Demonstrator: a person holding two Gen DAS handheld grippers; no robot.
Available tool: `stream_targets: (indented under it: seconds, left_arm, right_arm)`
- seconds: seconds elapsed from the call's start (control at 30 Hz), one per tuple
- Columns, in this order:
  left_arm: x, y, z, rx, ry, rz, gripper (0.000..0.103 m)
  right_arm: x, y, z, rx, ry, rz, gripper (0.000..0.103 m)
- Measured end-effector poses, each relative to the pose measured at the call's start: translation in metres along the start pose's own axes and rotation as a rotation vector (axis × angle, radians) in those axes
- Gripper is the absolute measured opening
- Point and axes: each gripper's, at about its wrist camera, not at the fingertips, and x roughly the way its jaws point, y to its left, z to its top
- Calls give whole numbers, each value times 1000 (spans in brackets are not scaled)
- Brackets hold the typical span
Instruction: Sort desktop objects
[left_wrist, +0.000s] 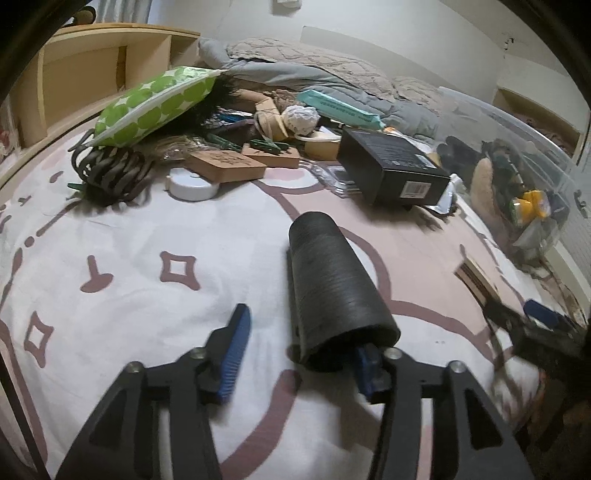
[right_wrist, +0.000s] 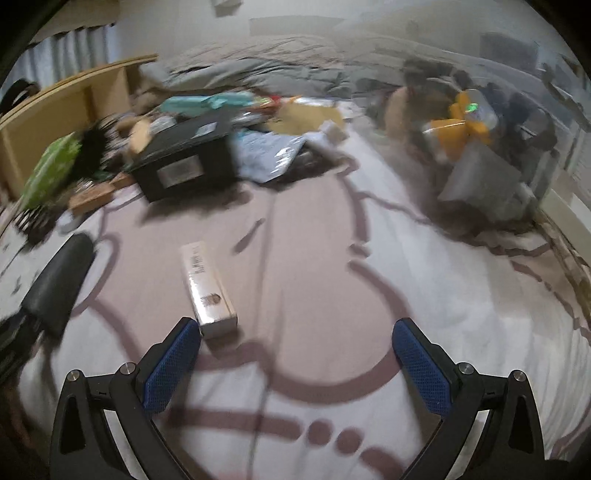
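- Bare bedsheet (right_wrist: 314, 295) lies open ahead of the right gripper (right_wrist: 295, 354), from 11 to 2 o'clock.
- Slim white box (right_wrist: 207, 288) lies at 10 o'clock, just beside the left finger.
- Black box (right_wrist: 184, 162) and clutter block 11 o'clock; clear bin (right_wrist: 480, 147) blocks 2 o'clock.

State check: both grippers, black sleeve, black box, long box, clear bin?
left gripper: open, holding nothing
black sleeve: slipped over its right finger
right gripper: open, empty
black box: closed
long box: lying flat, closed
clear bin: holds items
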Motion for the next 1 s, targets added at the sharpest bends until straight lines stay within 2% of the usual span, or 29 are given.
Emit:
stream_targets:
  seconds: [0.1, 0.23, 0.33, 0.43, 0.6, 0.7, 0.9, 1.0]
  left_arm:
    - [1, -6, -1, 30, 1, 10, 62]
    - [2, -12, -3, 67, 4, 13, 71]
    - [1, -16, -5, 88, -4, 30, 73]
    - [2, -18, -6, 91, -11, 35, 76]
    - [4, -22, -7, 122, -3, 44, 82]
    - [6, -25, -7, 134, 0, 47, 85]
    - [8, -26, -7, 139, 9, 27, 93]
    - [9, -29, -8, 151, 14, 34, 95]
  right_arm:
    - [8, -11, 11, 29, -24, -58, 103]
    - [18, -25, 20, 79, -27, -94, 103]
    - [18, -36, 20, 136, -12, -80, 103]
    - [12, -39, 15, 157, -10, -30, 103]
    - [-2, -17, 9, 79, -29, 107, 103]
    - [-5, 1, 11, 5, -46, 157, 103]
    - [8, 25, 26, -103, -63, 150, 103]
    - [25, 26, 30, -125, -29, 145, 103]
